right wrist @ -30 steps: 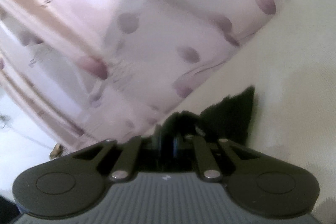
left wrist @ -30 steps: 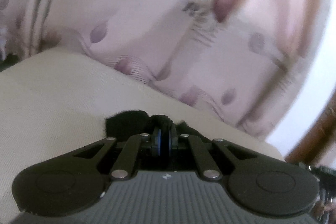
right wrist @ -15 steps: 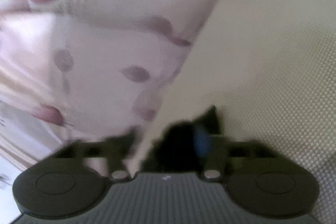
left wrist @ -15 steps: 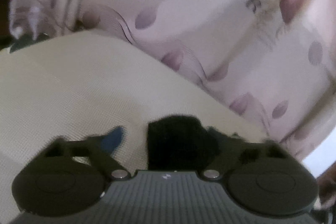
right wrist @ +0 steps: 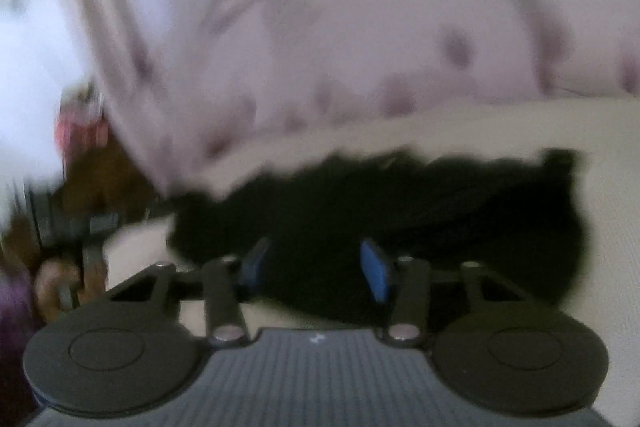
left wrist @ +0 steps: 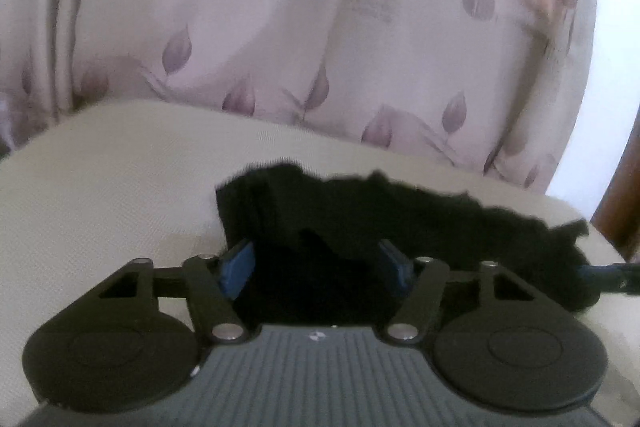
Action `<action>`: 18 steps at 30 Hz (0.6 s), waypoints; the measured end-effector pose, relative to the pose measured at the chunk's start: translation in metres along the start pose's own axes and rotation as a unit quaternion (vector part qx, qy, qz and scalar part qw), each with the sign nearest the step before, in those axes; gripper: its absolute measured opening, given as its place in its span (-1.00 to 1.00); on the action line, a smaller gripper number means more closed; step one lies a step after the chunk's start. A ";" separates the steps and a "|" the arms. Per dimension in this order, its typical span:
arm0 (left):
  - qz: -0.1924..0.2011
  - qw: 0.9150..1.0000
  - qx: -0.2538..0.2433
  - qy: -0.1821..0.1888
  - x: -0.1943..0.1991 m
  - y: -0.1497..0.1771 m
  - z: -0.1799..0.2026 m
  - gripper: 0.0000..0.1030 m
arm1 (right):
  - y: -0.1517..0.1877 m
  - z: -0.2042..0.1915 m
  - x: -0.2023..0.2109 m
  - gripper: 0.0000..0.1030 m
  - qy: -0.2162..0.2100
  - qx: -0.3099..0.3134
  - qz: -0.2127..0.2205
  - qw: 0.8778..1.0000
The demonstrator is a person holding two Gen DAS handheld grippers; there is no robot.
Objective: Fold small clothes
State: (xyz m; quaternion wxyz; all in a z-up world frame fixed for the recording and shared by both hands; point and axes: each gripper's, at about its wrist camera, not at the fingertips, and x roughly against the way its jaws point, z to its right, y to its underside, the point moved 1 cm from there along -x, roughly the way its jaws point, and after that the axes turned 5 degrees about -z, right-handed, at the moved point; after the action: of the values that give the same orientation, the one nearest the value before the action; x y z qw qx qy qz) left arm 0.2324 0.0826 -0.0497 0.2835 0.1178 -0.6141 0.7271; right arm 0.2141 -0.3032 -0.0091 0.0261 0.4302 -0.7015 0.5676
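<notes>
Left tongs (left wrist: 316, 265) and right tongs (right wrist: 316, 267) both agape, closing.

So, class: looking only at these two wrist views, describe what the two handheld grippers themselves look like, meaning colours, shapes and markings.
Both match. The left gripper and right gripper each have a grey ribbed body bearing a small white mark, two round black discs at the sides, black linkage bars joined by silver pins, and blue pads on the fingers. No cables, sleeves or clothing show clearly.
</notes>
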 end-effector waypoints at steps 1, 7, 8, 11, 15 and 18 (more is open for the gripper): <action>-0.001 1.000 0.006 0.008 -0.001 0.004 -0.001 0.21 | 0.000 -0.009 -0.014 -0.15 -0.003 0.011 -0.019 1.000; 0.015 0.999 0.020 0.022 -0.003 0.022 -0.006 0.39 | -0.020 -0.024 -0.074 -0.15 0.018 0.044 -0.086 0.995; 0.021 0.999 0.016 0.024 -0.002 0.025 -0.006 0.40 | -0.028 -0.024 -0.081 -0.15 0.026 0.050 -0.089 0.994; 0.030 0.999 0.020 0.035 0.001 0.026 -0.006 0.53 | -0.064 -0.015 -0.103 -0.15 0.075 0.067 -0.081 0.992; 0.032 0.998 0.013 0.046 0.004 0.025 -0.006 0.62 | -0.115 0.023 -0.099 -0.14 0.106 -0.016 0.034 0.994; 0.026 0.998 -0.016 0.048 0.012 0.023 0.002 0.62 | -0.119 0.043 -0.067 -0.13 0.044 -0.095 0.102 0.989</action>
State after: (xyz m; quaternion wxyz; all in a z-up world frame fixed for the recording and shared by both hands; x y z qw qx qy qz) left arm 0.2095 0.0817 -0.0622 0.2954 0.0618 -0.6139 0.7294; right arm 0.3509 -0.2981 0.0331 0.0394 0.3265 -0.7909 0.5160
